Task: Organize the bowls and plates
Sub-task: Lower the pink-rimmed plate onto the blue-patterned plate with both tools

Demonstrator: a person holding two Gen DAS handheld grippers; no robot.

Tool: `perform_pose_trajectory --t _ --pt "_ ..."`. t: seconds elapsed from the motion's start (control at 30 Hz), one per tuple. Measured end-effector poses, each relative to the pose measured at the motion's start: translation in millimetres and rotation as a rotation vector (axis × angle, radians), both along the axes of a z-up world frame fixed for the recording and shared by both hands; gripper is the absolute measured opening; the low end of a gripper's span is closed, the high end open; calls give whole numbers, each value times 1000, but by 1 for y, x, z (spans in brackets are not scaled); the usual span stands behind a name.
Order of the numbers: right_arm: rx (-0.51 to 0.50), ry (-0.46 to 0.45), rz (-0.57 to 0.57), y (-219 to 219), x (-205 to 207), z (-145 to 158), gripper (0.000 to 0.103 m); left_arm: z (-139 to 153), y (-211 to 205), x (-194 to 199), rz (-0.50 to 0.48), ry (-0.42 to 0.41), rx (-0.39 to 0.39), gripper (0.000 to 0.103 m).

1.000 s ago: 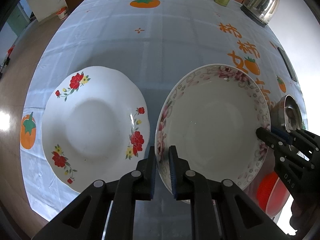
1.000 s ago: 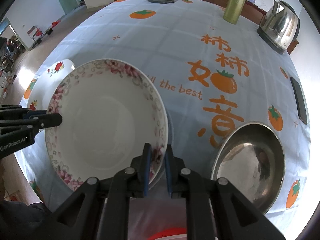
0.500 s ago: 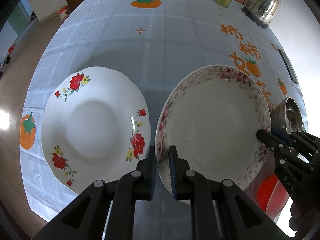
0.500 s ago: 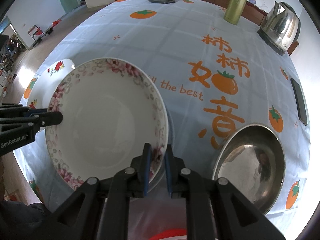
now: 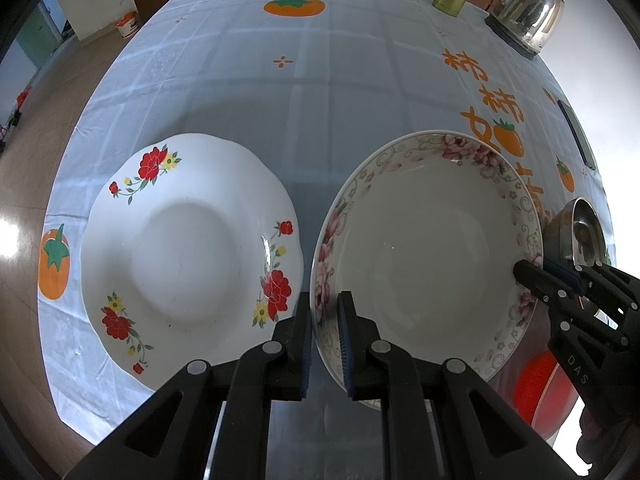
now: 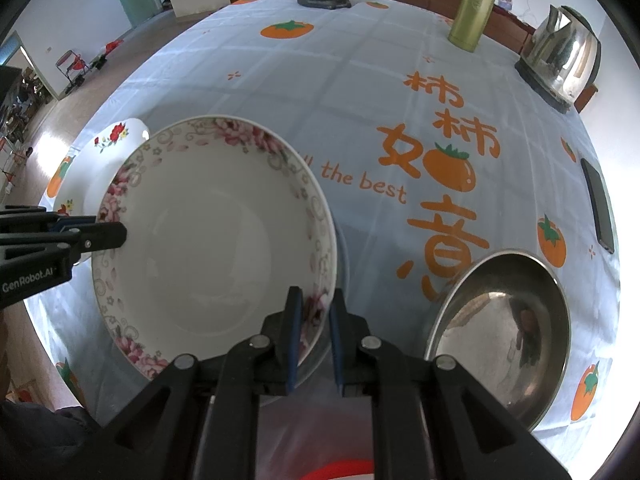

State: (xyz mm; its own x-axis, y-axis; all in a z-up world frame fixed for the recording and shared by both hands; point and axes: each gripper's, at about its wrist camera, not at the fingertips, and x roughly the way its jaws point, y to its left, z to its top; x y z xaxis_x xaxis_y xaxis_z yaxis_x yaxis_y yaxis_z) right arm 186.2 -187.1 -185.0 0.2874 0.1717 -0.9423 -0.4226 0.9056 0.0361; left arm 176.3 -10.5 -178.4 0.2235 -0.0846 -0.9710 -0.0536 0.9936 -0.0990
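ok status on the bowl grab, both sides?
Left gripper and right gripper shut on opposite rims of the pink-flowered bowl. Red-flowered plate to its left, steel bowl to its right. Nothing blocking.

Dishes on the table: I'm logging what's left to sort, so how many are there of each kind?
Ceramic, pink-flower bowl, gripped at opposite rims by left gripper and right gripper: 1
Ceramic, red-flower plate: 1
Steel bowl: 1
Red dish, only partly visible: 1
Total: 4
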Motion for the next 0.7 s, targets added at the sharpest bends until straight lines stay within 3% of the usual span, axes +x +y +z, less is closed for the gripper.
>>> perform_pose_trajectory --t 0.7 --pt "-1 -2 2 1 2 -2 13 -2 1 2 -1 -9 5 13"
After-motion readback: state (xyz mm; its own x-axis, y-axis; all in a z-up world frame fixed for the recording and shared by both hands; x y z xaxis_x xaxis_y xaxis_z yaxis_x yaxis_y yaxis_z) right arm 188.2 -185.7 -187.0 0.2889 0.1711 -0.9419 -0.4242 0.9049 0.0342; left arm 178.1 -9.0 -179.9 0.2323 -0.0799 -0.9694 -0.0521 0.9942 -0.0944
